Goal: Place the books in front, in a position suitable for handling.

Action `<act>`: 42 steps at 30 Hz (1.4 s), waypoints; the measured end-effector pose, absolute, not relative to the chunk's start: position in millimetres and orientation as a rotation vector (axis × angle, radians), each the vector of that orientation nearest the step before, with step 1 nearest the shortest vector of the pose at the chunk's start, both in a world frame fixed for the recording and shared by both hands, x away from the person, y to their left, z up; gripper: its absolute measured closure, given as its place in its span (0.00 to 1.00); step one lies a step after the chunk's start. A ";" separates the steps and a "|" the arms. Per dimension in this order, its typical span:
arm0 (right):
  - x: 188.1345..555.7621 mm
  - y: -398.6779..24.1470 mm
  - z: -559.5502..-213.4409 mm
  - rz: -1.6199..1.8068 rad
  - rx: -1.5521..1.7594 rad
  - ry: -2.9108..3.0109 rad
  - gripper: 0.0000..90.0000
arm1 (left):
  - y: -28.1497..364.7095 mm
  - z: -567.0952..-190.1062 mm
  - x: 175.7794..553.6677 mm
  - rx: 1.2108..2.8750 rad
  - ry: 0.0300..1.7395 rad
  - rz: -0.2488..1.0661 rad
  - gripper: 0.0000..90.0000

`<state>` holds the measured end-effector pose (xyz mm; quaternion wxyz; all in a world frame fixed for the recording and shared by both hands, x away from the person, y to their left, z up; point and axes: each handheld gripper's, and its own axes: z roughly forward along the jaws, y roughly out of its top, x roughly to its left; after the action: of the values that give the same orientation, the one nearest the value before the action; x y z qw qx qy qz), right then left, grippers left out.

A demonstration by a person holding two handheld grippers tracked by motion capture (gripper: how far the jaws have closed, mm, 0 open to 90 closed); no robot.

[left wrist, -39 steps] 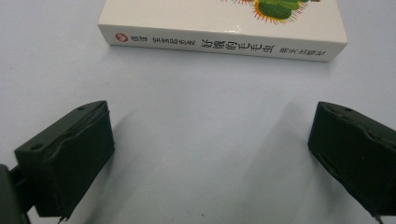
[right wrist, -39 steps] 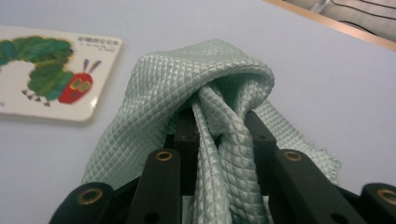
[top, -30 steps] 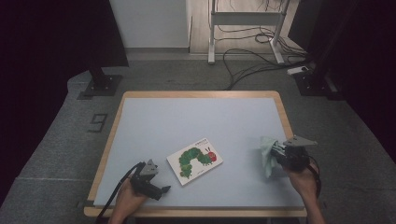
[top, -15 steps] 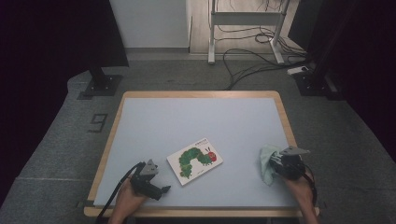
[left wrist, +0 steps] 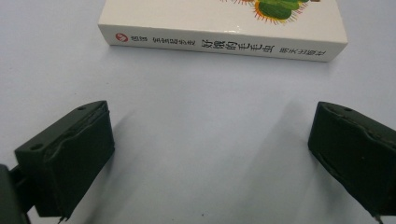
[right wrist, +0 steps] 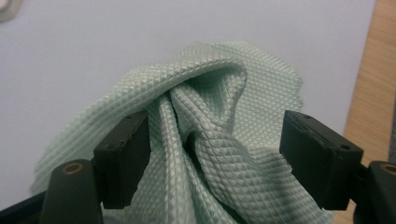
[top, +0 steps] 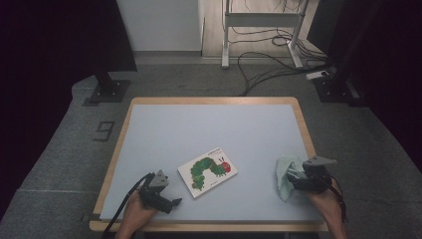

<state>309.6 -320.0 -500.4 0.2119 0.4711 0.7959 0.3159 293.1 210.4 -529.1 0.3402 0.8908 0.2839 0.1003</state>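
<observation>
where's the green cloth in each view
high view: the green cloth lies crumpled at the table's right edge, against the right claw.
left gripper view: the caterpillar book at the top, with its spine facing the camera.
right gripper view: the cloth bunches up at centre, between open jaws.
shared landmark: the pale blue tabletop, with its wooden rim beside the cloth.

Caterpillar picture book (top: 207, 171) mid-table (top: 209, 124); cables (top: 268, 62) on floor behind.
</observation>
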 end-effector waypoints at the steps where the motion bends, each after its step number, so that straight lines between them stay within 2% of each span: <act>1: 308.3 -320.1 -497.8 0.877 1.303 2.206 0.25 | 210.4 -529.1 293.1 2.319 0.739 0.261 0.00; 13: 312.2 -297.5 -475.3 0.935 1.220 2.230 0.12 | 210.4 -529.1 293.1 2.319 0.738 0.262 0.00; 16: 315.1 -286.4 -473.0 0.931 1.193 2.228 0.01 | 210.4 -529.1 293.1 2.319 0.738 0.262 0.00; 17: 315.7 -283.5 -472.5 0.929 1.185 2.230 0.00 | 210.2 -529.2 293.0 2.316 0.741 0.261 0.00; 42: 348.0 -200.7 -477.8 1.041 1.017 2.370 0.00 | 210.4 -529.2 293.0 2.317 0.739 0.261 0.00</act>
<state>348.0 -200.7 -477.8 0.1791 0.3598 0.8384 0.3682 293.0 210.4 -529.2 0.3407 0.8906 0.2840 0.1004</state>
